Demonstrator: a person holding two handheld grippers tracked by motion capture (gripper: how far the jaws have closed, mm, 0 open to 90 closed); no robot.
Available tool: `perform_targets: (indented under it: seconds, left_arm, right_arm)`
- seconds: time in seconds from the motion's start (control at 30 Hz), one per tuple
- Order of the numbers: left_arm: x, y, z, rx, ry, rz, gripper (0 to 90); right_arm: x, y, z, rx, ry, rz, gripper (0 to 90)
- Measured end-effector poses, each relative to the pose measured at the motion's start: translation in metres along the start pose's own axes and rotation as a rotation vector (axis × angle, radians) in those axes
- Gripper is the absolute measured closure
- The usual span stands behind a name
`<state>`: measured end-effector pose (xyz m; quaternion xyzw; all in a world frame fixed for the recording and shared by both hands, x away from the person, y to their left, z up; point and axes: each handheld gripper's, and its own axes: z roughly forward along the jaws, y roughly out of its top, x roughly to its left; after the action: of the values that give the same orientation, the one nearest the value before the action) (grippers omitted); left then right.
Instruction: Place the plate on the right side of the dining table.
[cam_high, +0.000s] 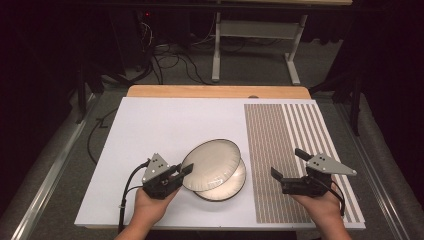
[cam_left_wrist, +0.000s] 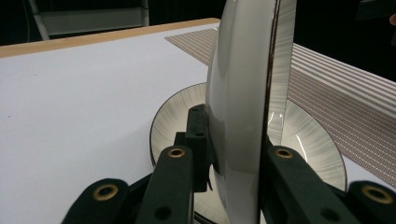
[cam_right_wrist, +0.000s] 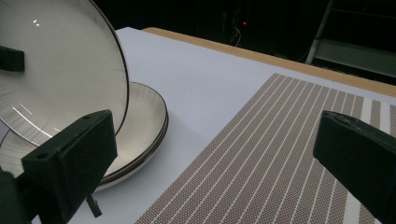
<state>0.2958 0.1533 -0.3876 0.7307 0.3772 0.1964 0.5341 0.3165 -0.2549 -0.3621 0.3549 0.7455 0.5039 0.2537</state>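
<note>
The white rectangular board (cam_high: 165, 125) covers most of the wooden table (cam_high: 220, 91) and serves as the reference surface. On the right part of the white board lies the brown woven placemat with pale stripes (cam_high: 280, 160), its long edge running from the far side to the near side. Near the middle of the board's near half, just left of the placemat, rests a round glossy white ceramic plate with a thin dark rim (cam_high: 227, 186), lying flat on the board. A second round white ceramic plate of the same pattern (cam_high: 212, 164) is raised above it, tilted, with its lower edge over the flat plate and its upper face turned toward the far side of the board.

The left gripper (cam_high: 177, 172), a black two-jaw tool with a grey three-cornered plate on top, held in the person's left hand (cam_high: 150, 207) at the board's near edge, is clamped on the rim of the tilted plate; in the left gripper view its jaws press on both faces of that plate (cam_left_wrist: 243, 102).

The right gripper (cam_high: 289, 164), held in the person's right hand (cam_high: 322, 207) over the placemat, stands with its jaws spread wide and nothing between them.
</note>
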Motion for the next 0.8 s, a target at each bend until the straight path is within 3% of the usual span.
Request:
perform_targets:
  seconds: [0.4,0.57,0.8]
  left_arm:
    - [-0.002,0.000,-0.001,-0.006,0.001,0.036,78.5]
    - [-0.001,0.000,-0.001,-0.007,-0.001,0.037,78.5]
    - [-0.001,0.000,-0.001,-0.005,-0.001,0.045,78.4]
  right_arm:
    - [0.005,0.002,0.004,0.004,0.012,-0.014,0.6]
    - [0.016,0.006,0.015,0.005,0.037,-0.013,0.8]
    - [0.038,0.011,0.040,0.042,0.102,-0.058,8.4]
